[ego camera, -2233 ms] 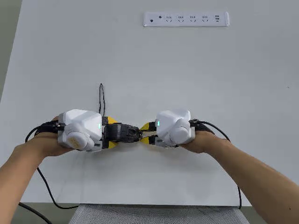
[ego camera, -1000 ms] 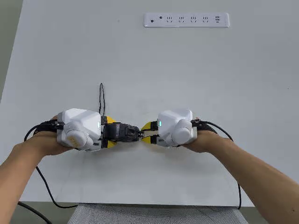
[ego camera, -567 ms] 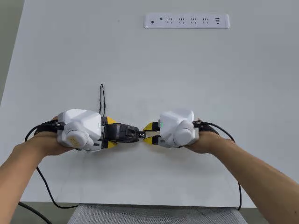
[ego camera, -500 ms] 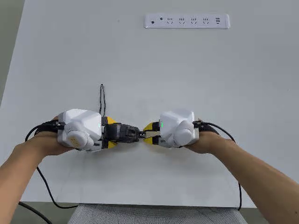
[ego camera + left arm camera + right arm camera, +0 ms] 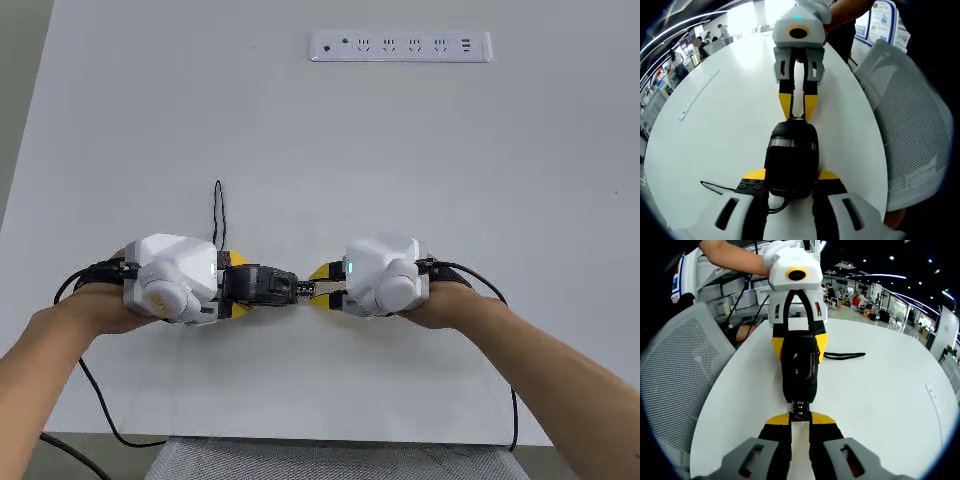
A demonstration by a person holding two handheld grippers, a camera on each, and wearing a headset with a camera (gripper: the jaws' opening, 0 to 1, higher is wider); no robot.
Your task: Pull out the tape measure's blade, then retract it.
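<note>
Both ends are gripped: my left tongs (image 5: 243, 285) clench the tape (image 5: 264, 285), my right tongs (image 5: 321, 287) pinch its blade (image 5: 305, 288) just beside the case.

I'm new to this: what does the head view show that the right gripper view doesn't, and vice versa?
Head view: the person's two forearms, and the right gripper's white body. Right gripper view: an office hall with ceiling lights, and the metal blade tip pinched in its own jaws, close up. Both: the black tape measure clamped by the left gripper, on the white table.
</note>
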